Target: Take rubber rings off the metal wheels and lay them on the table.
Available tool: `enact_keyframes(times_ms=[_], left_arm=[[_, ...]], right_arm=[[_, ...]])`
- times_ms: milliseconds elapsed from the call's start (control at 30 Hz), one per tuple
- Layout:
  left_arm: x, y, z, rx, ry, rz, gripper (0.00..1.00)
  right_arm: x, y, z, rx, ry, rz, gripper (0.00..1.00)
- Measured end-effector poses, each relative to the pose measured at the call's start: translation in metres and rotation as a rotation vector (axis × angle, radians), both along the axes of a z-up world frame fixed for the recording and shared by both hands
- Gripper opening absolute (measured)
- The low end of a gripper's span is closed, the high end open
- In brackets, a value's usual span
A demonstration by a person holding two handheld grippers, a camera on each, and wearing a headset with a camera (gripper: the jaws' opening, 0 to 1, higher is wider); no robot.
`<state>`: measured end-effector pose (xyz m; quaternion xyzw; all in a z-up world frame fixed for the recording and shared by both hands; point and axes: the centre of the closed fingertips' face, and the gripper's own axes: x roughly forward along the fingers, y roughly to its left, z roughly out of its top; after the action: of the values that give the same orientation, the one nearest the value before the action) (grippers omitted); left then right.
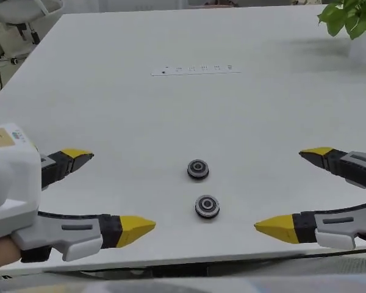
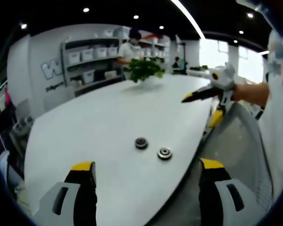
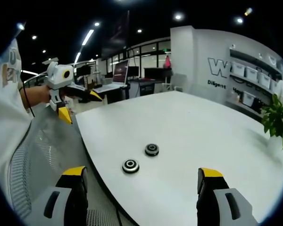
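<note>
Two small metal wheels with black rubber rings lie flat on the white table, near its front edge. The farther wheel and the nearer wheel sit a short gap apart. My left gripper is open at the left, its yellow tips wide apart and holding nothing. My right gripper is open at the right, equally empty. The wheels lie between the two grippers, touched by neither.
A strip of small printed marks lies mid-table. A green plant stands at the far right corner. The table's front edge runs just below the grippers. A person stands by shelves in the background.
</note>
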<state>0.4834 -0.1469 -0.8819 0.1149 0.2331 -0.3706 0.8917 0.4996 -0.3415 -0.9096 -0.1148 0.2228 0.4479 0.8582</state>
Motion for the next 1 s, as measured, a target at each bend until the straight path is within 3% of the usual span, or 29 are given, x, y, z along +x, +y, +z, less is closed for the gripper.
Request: enact_keyframes(times_ms=[633, 733, 1000], left_arm=[[0.000, 0.002, -0.003, 0.001, -0.014, -0.028, 0.86], [-0.001, -0.001, -0.006, 0.010, -0.003, -0.049, 0.84], [0.005, -0.003, -0.011, 0.006, 0.014, -0.051, 0.80]], right_arm=[[0.008, 0.007, -0.007, 0.018, -0.010, 0.032, 0.93], [0.009, 0.009, -0.008, 0.023, -0.015, 0.048, 0.87], [0.017, 0.013, -0.016, 0.024, -0.016, 0.065, 0.86]])
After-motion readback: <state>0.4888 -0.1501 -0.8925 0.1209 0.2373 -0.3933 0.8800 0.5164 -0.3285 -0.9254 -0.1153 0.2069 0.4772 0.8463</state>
